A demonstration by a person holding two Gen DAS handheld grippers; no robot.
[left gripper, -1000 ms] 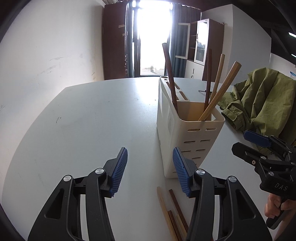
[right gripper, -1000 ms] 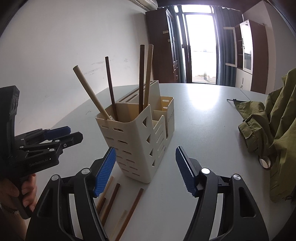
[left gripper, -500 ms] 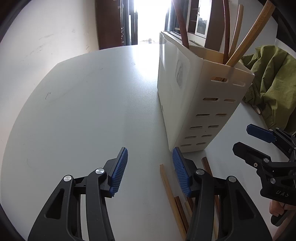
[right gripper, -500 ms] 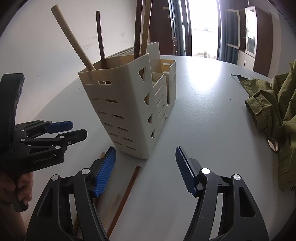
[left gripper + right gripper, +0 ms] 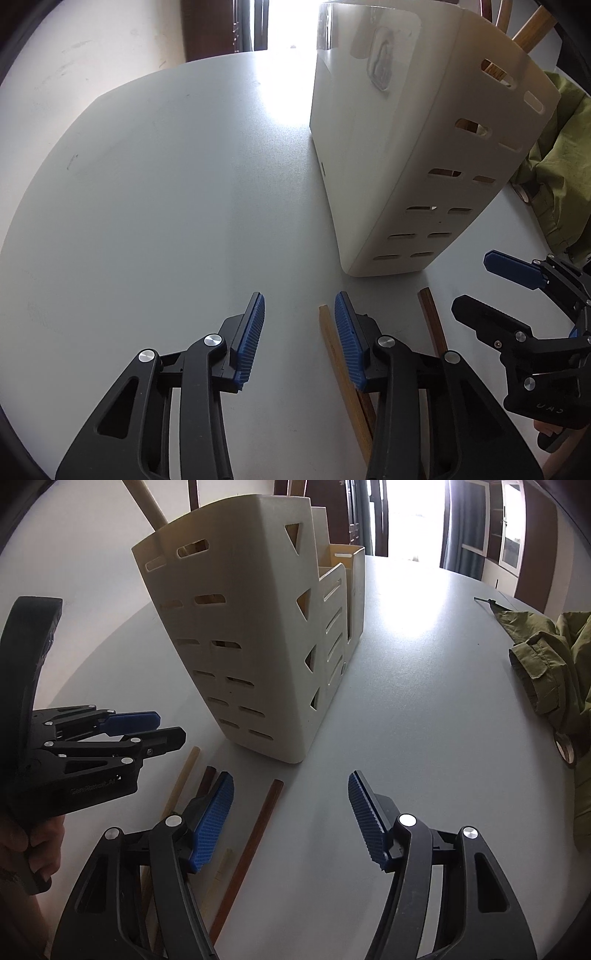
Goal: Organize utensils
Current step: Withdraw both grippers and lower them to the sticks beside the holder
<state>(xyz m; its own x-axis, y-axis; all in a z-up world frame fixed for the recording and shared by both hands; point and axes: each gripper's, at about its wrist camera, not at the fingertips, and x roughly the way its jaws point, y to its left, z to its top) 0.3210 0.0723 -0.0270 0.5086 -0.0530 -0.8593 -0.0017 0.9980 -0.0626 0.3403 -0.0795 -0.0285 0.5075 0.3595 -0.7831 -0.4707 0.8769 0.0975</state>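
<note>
A cream slotted utensil holder stands on the grey table with several wooden sticks upright in it. More sticks lie loose on the table in front of it. My left gripper hangs low over them with its jaws closing. The tip of a light wooden stick lies just inside its right pad, untouched. A dark stick lies further right. My right gripper is open and narrowing, straddling a dark brown stick without touching it. A pale stick lies to its left, under the left gripper.
An olive green jacket is heaped at the table's right side, with a roll of tape beside it. A hand holds the left gripper's handle. Bare table stretches left of the holder. Cabinets and a bright doorway stand behind.
Both grippers have sunk toward the table and tipped downward, so the holder looms larger. The left jaws have narrowed clearly, the right ones slightly. The loose sticks now lie between the fingers.
</note>
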